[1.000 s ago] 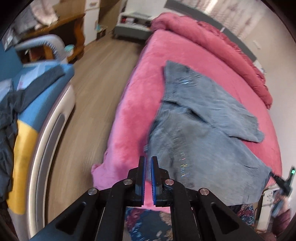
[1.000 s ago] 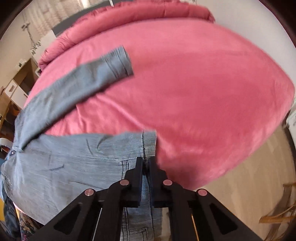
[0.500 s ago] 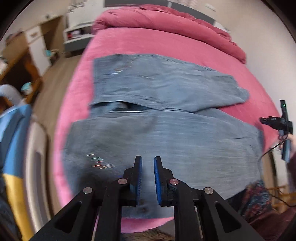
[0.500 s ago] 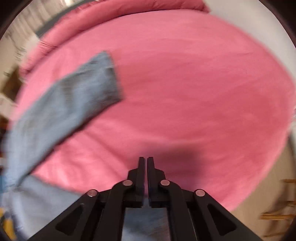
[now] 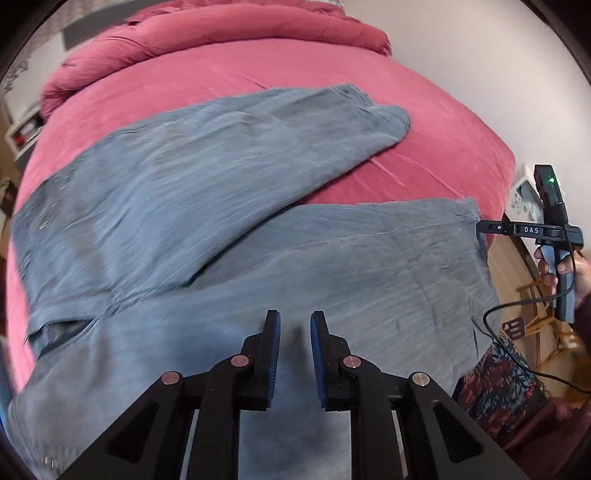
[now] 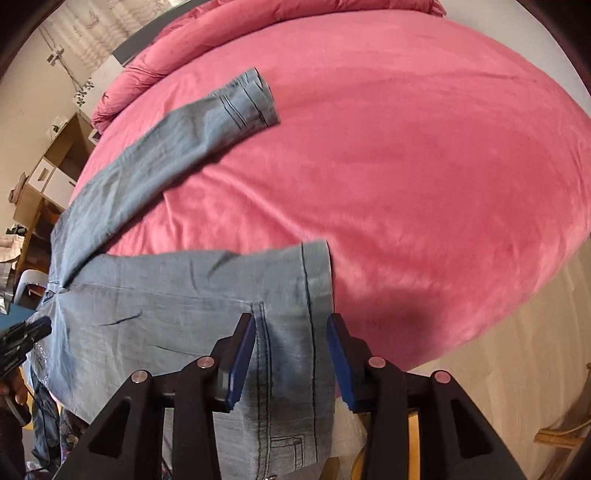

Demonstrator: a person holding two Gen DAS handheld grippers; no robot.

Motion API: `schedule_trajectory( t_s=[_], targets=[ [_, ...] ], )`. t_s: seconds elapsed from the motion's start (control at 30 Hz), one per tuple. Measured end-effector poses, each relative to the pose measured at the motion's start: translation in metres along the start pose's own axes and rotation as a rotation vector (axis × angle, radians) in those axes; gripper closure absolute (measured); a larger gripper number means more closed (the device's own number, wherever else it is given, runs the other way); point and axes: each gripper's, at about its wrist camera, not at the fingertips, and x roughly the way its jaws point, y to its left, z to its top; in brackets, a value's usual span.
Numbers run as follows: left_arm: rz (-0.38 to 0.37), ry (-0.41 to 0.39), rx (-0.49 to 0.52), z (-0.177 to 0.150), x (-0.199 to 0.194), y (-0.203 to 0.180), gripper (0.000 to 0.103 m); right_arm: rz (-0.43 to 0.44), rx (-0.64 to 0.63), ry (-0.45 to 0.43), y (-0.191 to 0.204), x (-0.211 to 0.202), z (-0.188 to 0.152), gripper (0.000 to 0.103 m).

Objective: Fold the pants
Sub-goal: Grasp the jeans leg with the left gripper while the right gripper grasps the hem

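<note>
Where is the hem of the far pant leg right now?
In the right wrist view the far leg's hem lies upper left of centre on the pink bedspread, apart from the near leg's hem.

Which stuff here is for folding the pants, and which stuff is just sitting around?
For the job:
- grey-blue pants, spread on the bed
- left gripper, open over them
- right gripper, jaws just opened, hem between them

Just lying about:
- pink bed
- rolled pink duvet
- wooden shelf unit

Grey-blue denim pants [image 5: 332, 258] spread on pink bed.
Legs splayed apart, one angled up across the cover, the other along the near edge, hem overhanging; dark seam stitching visible.
</note>
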Motion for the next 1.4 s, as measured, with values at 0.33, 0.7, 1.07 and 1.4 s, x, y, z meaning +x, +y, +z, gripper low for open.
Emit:
schedule_trajectory(
  t_s=[0.33,0.7,1.07,1.4],
  targets=[
    [0.057,0.062,0.001,0.014,0.048,0.013,0.102,-0.098,-0.069,-0.011,0.006,0.016,0.005,0.101],
    [0.073,-0.033,-0.105,0.045,0.046,0.039,0.103,-0.022,-0.046,-0.094,0.004,-0.017,0.037,0.102],
    [0.091,-0.012,-0.116,0.028,0.046,0.033,0.103,-0.118,-0.108,0.013,0.014,0.025,0.006,0.091],
    [0.059,-0.036,-0.046,0.017,0.034,0.027,0.103,-0.177,-0.111,-0.144,0.031,-0.013,0.044,0.098]
  ],
)
